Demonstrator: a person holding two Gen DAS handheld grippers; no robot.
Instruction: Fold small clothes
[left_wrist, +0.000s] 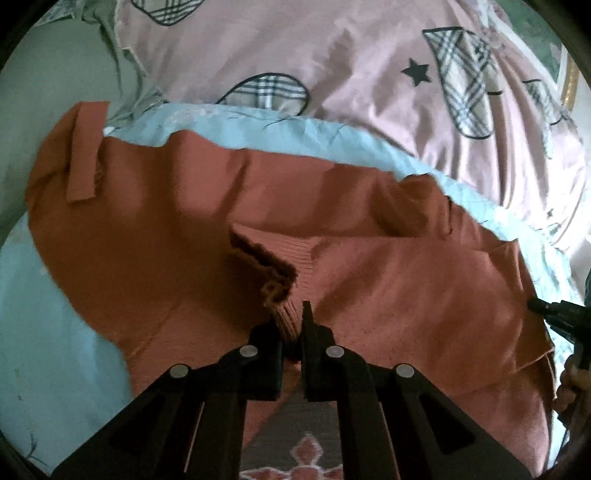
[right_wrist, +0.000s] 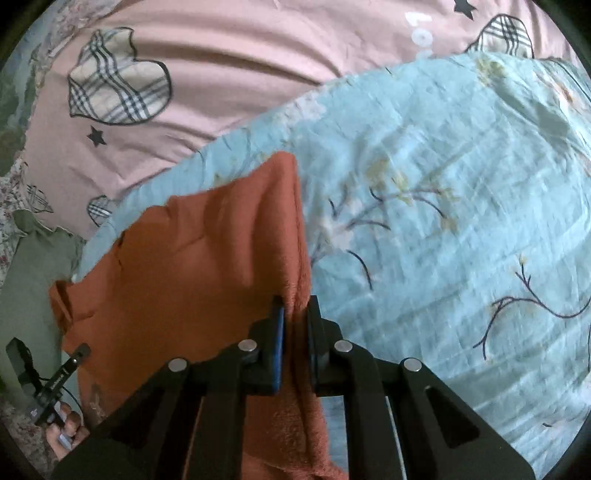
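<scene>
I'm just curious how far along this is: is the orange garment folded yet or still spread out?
Mostly spread: the orange garment lies wide across the blue sheet, while both grippers, left and right, pinch its edges.

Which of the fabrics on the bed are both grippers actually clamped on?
The rust-orange garment: left gripper pinches its ribbed edge, right gripper its side edge. Blue floral sheet and pink quilt lie untouched.

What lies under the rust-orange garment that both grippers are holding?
The rust-orange garment lies on a light blue floral sheet, which shows around its edges. Beyond that is a pink quilt. Whatever sits directly beneath the garment's middle is covered.
</scene>
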